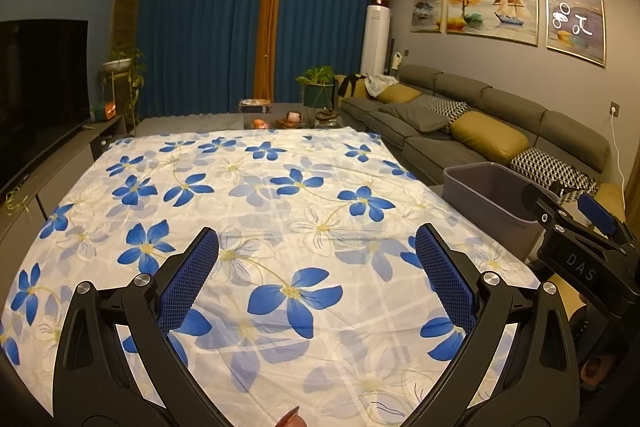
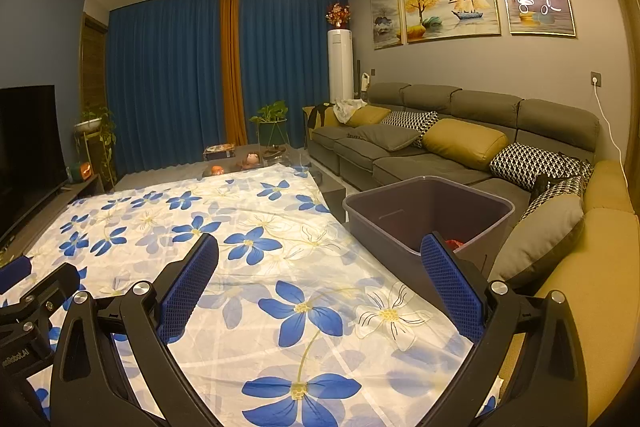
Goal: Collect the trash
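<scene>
Living room, evening light: blue curtains (image 1: 208, 31) on the far wall, grey sofa (image 2: 440, 155) along the right side, TV (image 1: 40, 87) at 9 o'clock in the left wrist view. Worktop is covered by a white cloth with blue flowers (image 1: 280, 211); no loose trash visible on it in either view.

Grey bin (image 2: 424, 215) stands just beside the cloth's right edge, between cloth and sofa, at 1 o'clock from the right gripper (image 2: 320, 287). Something red (image 2: 454, 243) lies inside at the bottom, mostly hidden behind the right finger; can't tell what it is.

Right gripper: fingers spread wide, nothing between them, over the cloth's right part near the bin.

Left gripper (image 1: 316, 279): fingers spread wide, empty, over the middle of the cloth. From its camera the bin (image 1: 492, 195) sits at 2 o'clock, and the right gripper's body shows at 3 o'clock.
</scene>
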